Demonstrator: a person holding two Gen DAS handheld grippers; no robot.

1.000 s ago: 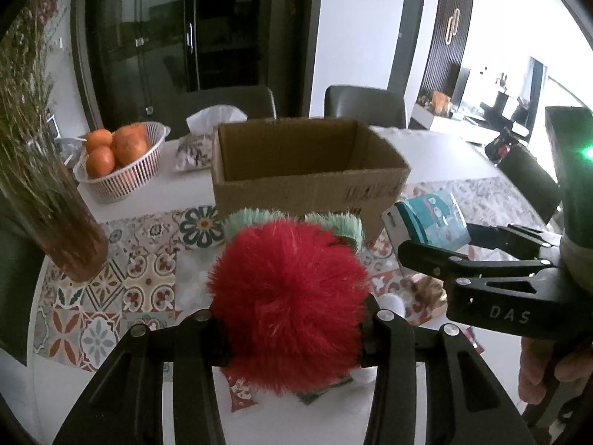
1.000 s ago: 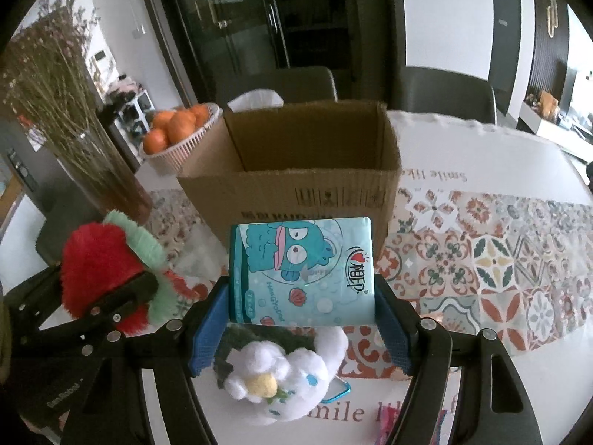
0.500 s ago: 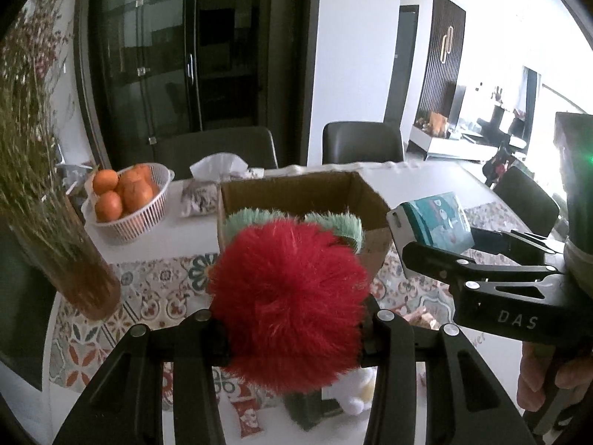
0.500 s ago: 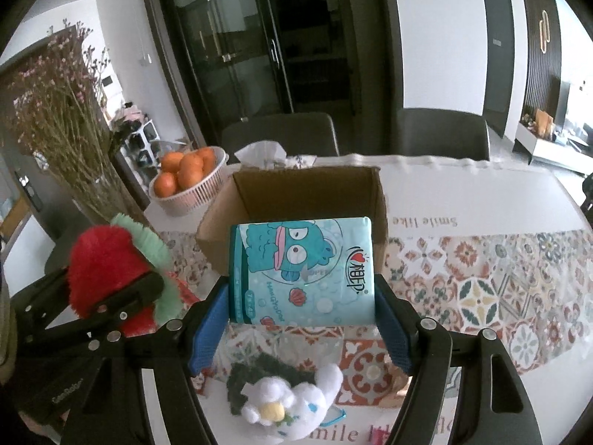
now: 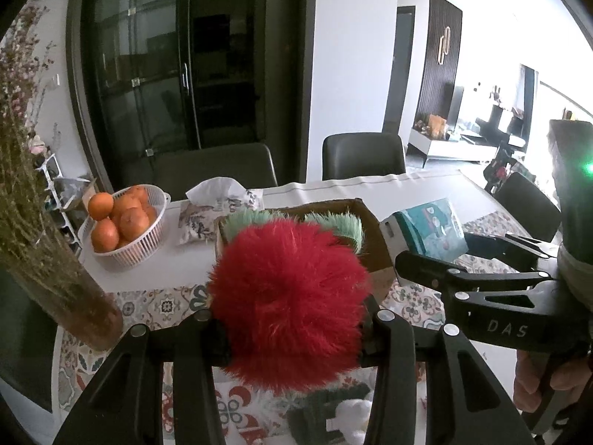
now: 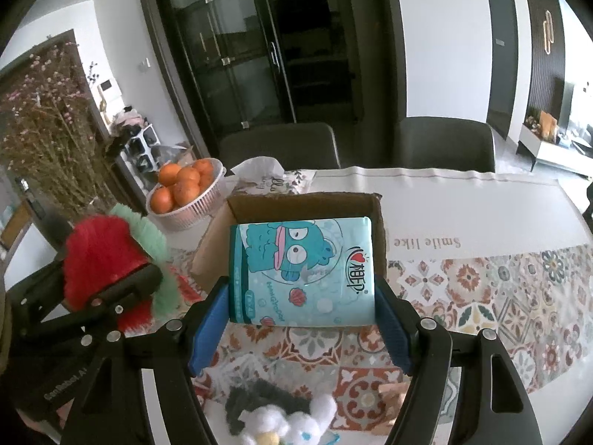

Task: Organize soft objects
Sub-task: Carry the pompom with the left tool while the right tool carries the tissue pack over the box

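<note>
My left gripper (image 5: pixel 292 328) is shut on a fluffy red plush with green fringe (image 5: pixel 289 296), held above the table in front of the open cardboard box (image 5: pixel 374 237). My right gripper (image 6: pixel 302 320) is shut on a teal tissue pack with a cartoon face (image 6: pixel 302 269), held above the near side of the same box (image 6: pixel 300 204). In the right wrist view the red plush (image 6: pixel 103 259) sits to the left, beside the box. In the left wrist view the tissue pack (image 5: pixel 430 228) sits to the right. A white and dark plush toy (image 6: pixel 281 415) lies on the table below both grippers.
A white basket of oranges (image 6: pixel 185 189) and a tissue packet (image 6: pixel 267 174) stand behind the box at the left. A vase of dried flowers (image 5: pixel 44 259) stands at the far left. Two dark chairs (image 6: pixel 441 144) stand behind the table. A patterned runner (image 6: pixel 500 296) covers the table's near part.
Both grippers have risen with their loads and now look down into the box from higher up. The table and box sit lower and smaller in both views.
</note>
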